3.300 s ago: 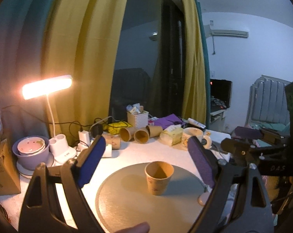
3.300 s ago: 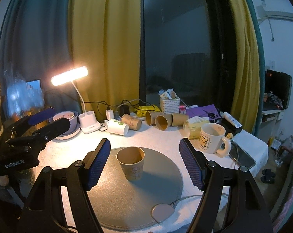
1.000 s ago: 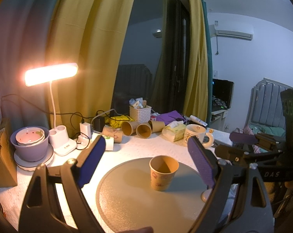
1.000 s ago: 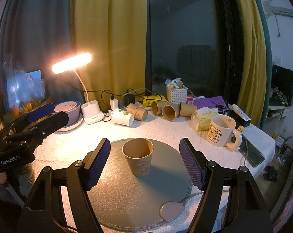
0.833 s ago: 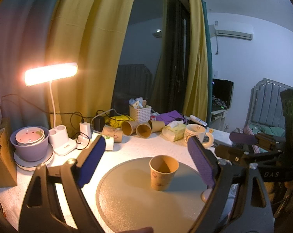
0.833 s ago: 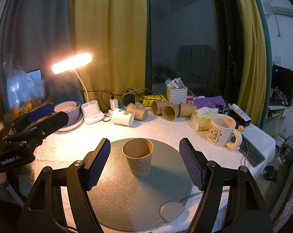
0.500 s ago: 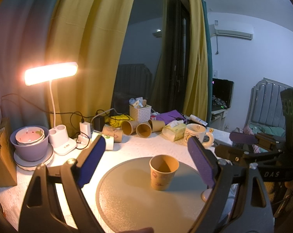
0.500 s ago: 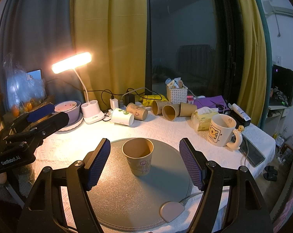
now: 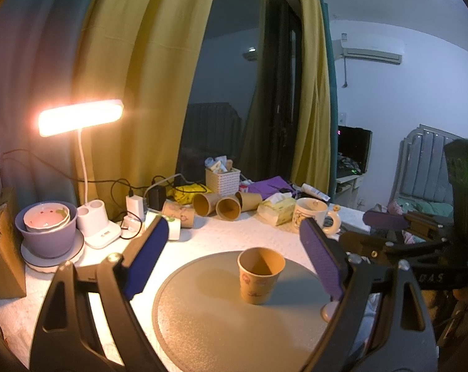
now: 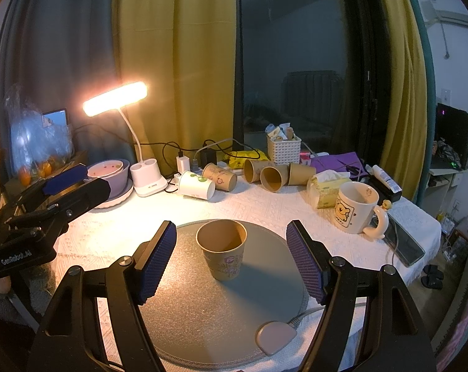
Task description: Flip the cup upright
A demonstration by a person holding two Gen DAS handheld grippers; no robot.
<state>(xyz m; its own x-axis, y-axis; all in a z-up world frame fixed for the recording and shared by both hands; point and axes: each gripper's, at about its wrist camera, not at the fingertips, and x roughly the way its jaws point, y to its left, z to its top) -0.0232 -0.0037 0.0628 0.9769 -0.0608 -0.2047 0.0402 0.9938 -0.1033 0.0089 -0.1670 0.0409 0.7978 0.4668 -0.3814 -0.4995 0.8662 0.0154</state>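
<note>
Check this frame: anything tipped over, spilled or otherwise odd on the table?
Yes. Behind the round mat, several paper cups and a white cup lie on their sides. The cup on the mat stands upright, mouth up. No spill is visible.

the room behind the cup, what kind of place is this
Most likely a bedroom or small living room at home, not a lab: a padded headboard by the wall, an air conditioner above, yellow curtains over a dark window, and a cluttered table with a lit desk lamp.
</note>
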